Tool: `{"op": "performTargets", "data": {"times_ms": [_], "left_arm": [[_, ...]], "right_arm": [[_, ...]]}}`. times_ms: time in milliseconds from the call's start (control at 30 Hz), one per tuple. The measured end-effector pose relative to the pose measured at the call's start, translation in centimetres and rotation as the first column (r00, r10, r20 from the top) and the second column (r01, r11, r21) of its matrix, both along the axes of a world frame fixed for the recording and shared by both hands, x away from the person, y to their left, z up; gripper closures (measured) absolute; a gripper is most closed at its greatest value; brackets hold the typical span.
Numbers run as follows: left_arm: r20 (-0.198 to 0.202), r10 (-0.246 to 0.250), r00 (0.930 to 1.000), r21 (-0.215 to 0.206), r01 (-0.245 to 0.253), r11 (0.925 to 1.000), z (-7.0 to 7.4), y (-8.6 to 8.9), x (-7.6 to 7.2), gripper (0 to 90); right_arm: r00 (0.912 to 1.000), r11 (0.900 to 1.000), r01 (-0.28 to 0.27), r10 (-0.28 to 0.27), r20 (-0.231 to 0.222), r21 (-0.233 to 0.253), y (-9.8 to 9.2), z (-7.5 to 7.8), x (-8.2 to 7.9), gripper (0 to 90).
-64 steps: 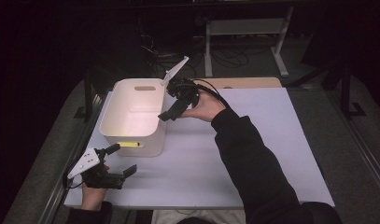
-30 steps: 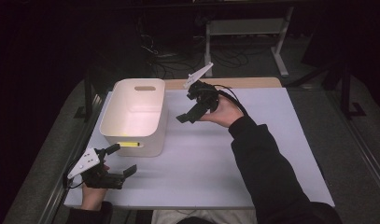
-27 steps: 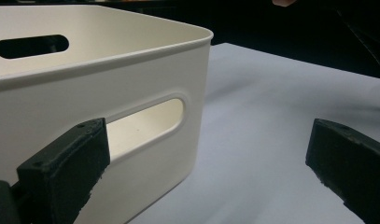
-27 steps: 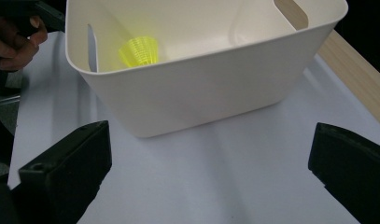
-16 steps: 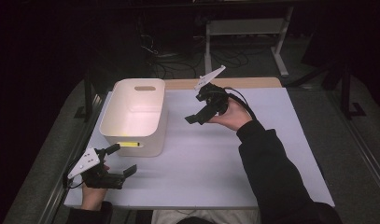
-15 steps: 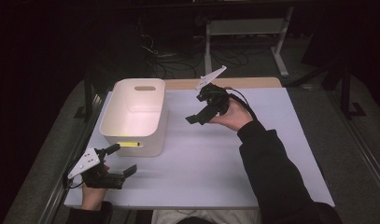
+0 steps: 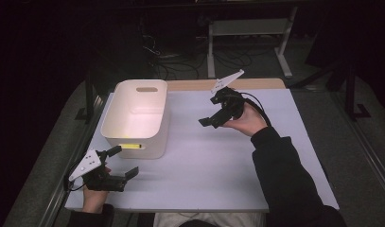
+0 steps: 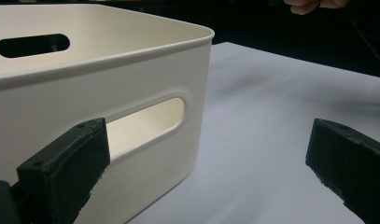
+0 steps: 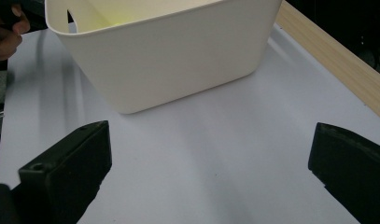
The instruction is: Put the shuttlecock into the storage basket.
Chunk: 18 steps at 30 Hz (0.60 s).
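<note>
Centre left of frame: we log a white bin point(image 7: 135, 118).
Left gripper point(image 7: 118, 162): jaws apart, empty.
Right gripper point(image 7: 210, 122): jaws apart, empty.

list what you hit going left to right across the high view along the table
left tongs at the near left corner → white bin → bare stretch of the lavender table top → right tongs, held up in the person's right hand
</note>
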State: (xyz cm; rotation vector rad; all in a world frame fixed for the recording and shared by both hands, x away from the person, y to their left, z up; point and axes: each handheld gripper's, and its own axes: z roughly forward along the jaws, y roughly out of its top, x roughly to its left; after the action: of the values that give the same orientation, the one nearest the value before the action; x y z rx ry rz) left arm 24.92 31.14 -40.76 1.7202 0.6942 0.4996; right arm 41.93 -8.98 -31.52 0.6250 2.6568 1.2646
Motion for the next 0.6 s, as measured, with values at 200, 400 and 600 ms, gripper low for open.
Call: {"op": "performTargets", "data": {"times_ms": [200,400,600], "left_arm": [[0.0,0.0,1.0,-0.001,0.0,1.0,0.0,0.0,0.0,0.0],[-0.001,0.002,1.0,0.0,-0.002,1.0,0.0,0.0,0.0,0.0],[-0.001,0.003,1.0,0.0,-0.003,1.0,0.0,0.0,0.0,0.0]], "right_arm": [[0.9999,1.0,0.009,-0.009,0.005,0.001,-0.8,-0.2,-0.7,0.0],[0.9997,1.0,0.025,-0.025,0.009,0.005,-2.1,-0.7,-1.2,0.0],[0.9984,0.998,0.056,-0.056,0.002,0.025,-3.4,-1.1,-1.5,0.0]]}}
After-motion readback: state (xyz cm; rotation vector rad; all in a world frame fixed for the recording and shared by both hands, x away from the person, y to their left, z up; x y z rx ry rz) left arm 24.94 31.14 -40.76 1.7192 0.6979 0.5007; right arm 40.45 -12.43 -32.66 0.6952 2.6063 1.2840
